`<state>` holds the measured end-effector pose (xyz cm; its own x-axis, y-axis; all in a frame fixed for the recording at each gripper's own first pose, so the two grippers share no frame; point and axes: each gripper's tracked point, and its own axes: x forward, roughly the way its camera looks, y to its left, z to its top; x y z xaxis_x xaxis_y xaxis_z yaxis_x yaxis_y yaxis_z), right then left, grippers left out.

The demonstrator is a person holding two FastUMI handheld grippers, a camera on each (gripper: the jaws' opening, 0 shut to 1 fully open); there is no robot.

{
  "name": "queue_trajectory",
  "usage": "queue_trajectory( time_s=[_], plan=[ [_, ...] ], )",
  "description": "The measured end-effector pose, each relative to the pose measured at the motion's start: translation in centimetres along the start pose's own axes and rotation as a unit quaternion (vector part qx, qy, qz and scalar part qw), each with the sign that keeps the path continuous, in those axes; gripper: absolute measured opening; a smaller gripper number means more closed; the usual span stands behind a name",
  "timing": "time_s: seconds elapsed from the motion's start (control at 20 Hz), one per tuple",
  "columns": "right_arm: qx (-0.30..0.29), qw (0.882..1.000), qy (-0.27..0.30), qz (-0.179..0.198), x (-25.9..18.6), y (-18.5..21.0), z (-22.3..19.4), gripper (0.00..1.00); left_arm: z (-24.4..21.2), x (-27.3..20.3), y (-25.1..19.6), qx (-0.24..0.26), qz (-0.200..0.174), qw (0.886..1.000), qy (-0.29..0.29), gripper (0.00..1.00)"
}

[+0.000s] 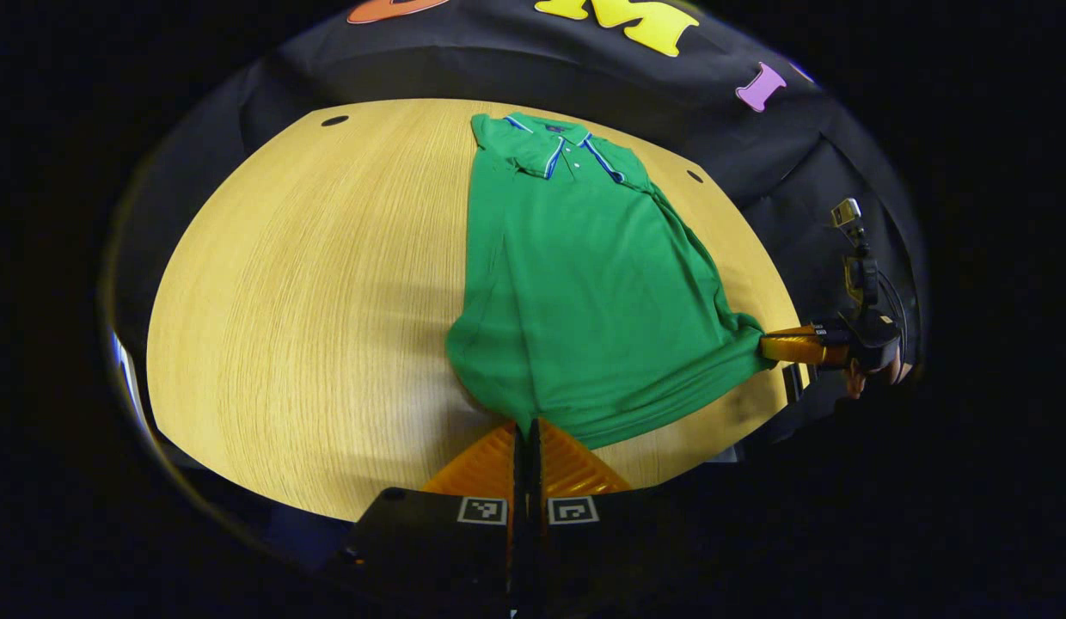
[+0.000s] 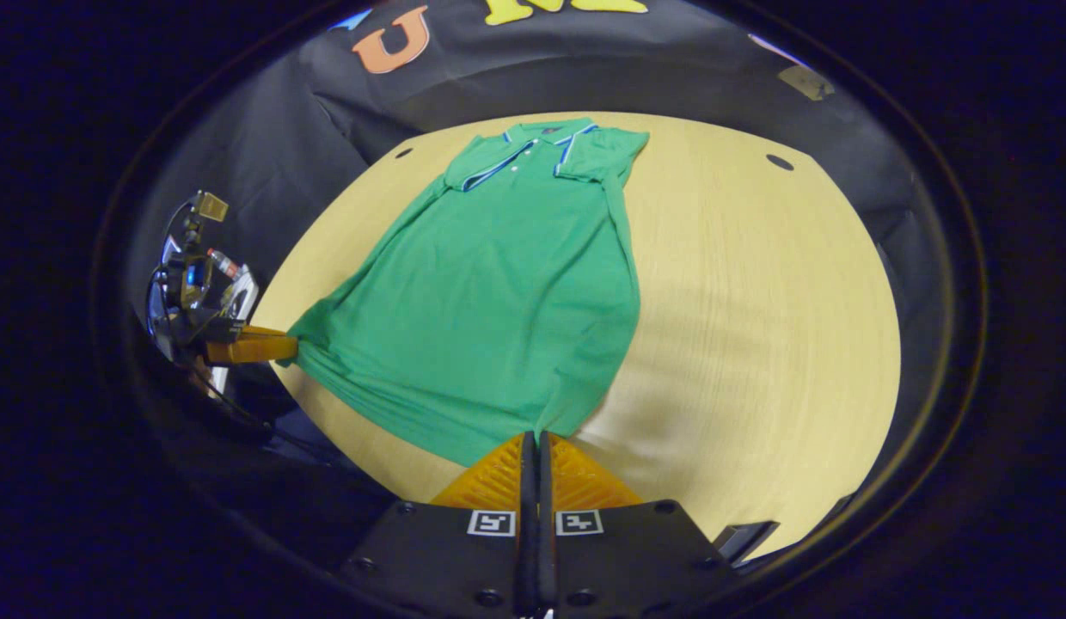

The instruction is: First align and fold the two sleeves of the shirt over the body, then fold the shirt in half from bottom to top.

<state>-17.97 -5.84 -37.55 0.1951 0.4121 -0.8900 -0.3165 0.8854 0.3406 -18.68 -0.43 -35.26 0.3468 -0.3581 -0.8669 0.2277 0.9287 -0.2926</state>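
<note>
- The green polo shirt [image 1: 576, 284] lies lengthwise on the wooden table [image 1: 309, 309], collar at the far end, hem at my edge.
- Both sleeves look already folded in over the body, so I judge the first step done.
- My left gripper [image 1: 526, 427] has its jaws clenched on one hem corner; in the right gripper view, the right gripper [image 2: 533, 438] is pinched on the other corner.
- The hem is drawn taut between the two and seems slightly lifted.
- What's left, as I judge it: carry the hem up to the collar [image 2: 537, 142], lay it down and release.
</note>
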Motion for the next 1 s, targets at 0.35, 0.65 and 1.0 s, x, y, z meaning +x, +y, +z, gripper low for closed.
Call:
queue_trajectory(
  time_s=[0.35, 0.65, 1.0],
  plan=[
    [0.046, 0.998, -0.042, 0.002, -0.8, -0.2, 4.4, 0.02, 5.2, -0.3, 0.5, -0.001, -0.007, 0.999, -0.036, 0.03],
    [0.073, 0.993, -0.097, 0.006, -2.8, -0.5, 10.8, 0.0, 12.6, -0.6, 0.7, 0.074, 0.006, 0.994, -0.086, 0.03],
    [0.074, 0.984, -0.164, 0.005, -4.6, -1.4, 19.7, 0.05, 21.7, -1.6, 1.1, 0.061, 0.006, 0.985, -0.16, 0.03]
  ],
)
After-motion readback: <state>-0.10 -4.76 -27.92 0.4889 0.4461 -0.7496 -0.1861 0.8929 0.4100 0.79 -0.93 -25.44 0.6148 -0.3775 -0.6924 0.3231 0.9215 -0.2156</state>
